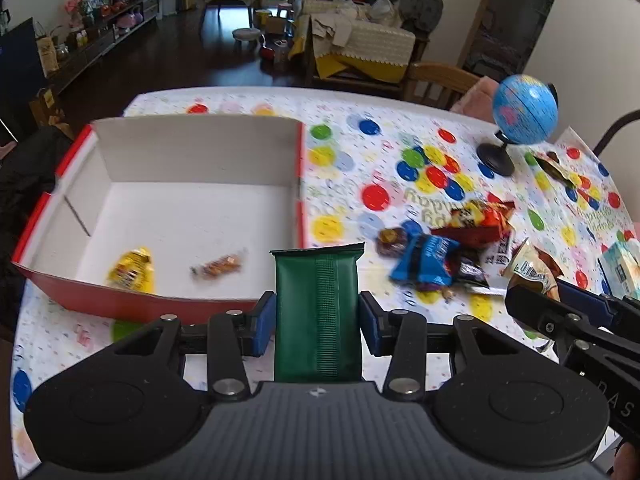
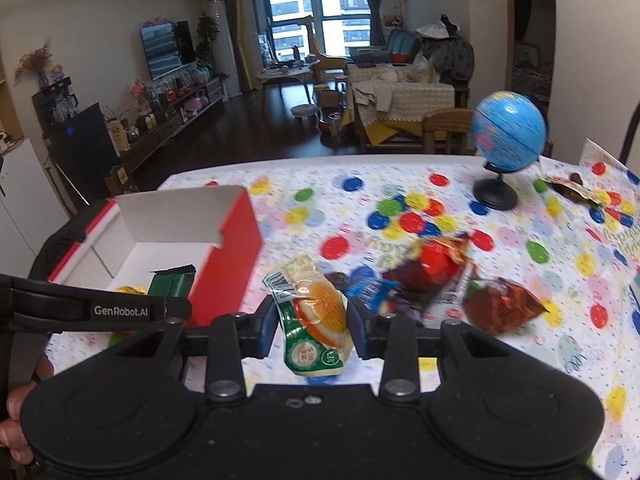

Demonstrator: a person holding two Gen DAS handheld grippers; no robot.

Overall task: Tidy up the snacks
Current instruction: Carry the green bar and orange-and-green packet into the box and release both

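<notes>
Snacks are split between a heap (image 1: 448, 252) on the dotted tablecloth (image 1: 360, 152) and a red box (image 1: 192, 208) with a white inside. In the left wrist view the box lies at ten o'clock and the heap at two o'clock. Two snacks are seen on the box floor: a yellow packet (image 1: 132, 268) and a small orange candy (image 1: 218, 267), well apart from each other. The left gripper (image 1: 318, 316) is clamped on a green packet (image 1: 318, 312), held upright over the box's near wall. The right gripper (image 2: 308, 320) is closed on a green-and-orange packet (image 2: 316, 316), held above the cloth just beside the box's red side wall. In the right wrist view the heap is spread from twelve to three o'clock, with a red foil bag (image 2: 500, 308) at its right end. A blue globe (image 2: 508, 136) on a black stand is set at one o'clock near the far edge, and a dark wrapper (image 2: 568, 188) lies just right of it. A pale carton (image 1: 620, 268) is seen at three o'clock in the left view.
</notes>
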